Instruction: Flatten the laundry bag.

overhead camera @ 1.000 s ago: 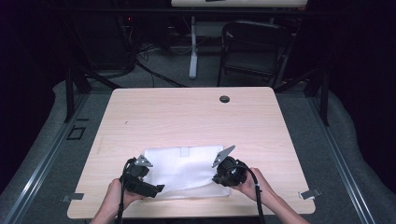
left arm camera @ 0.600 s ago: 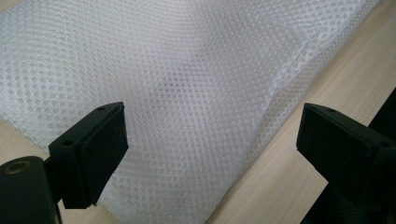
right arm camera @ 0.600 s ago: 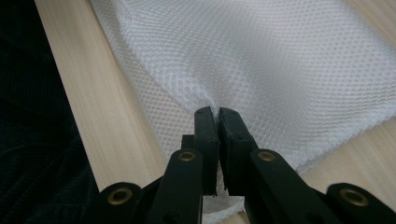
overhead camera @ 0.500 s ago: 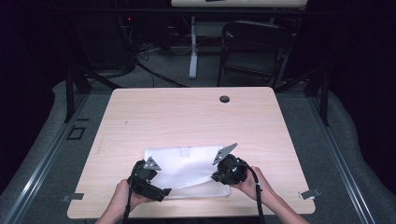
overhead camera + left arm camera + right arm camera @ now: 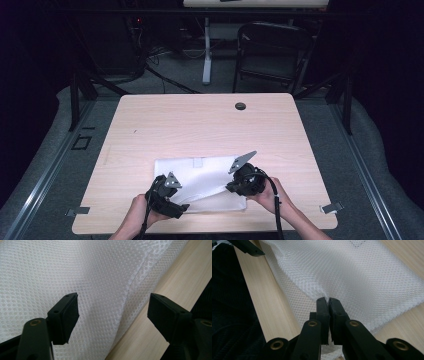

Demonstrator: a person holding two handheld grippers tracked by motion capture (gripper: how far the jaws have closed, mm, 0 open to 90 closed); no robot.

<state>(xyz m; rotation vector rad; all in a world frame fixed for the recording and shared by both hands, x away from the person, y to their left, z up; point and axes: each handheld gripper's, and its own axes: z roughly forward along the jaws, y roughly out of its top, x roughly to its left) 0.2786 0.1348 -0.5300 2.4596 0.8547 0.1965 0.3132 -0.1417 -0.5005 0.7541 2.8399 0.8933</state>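
You have a white mesh cloth [image 5: 200, 182] lying near the front edge of the table [image 5: 200, 125], its long axis running parallel to that edge and its small tag pointing toward the far edge. Your right gripper [image 5: 328, 301] is clamped tight on the cloth's right front corner, and in the high view that corner is lifted and drawn inward, so a fold appears to be started (judged from the raised edge). Your left gripper [image 5: 112, 312] stands over the left front part of the cloth; its jaws have just been closing but remain well apart, straddling the hemmed edge with the fabric between them and no pad pressing on it. What remains, by this reading: close the left gripper on the hem, lift both front corners together, and carry them toward the far edge. The rest of the cloth lies flat.
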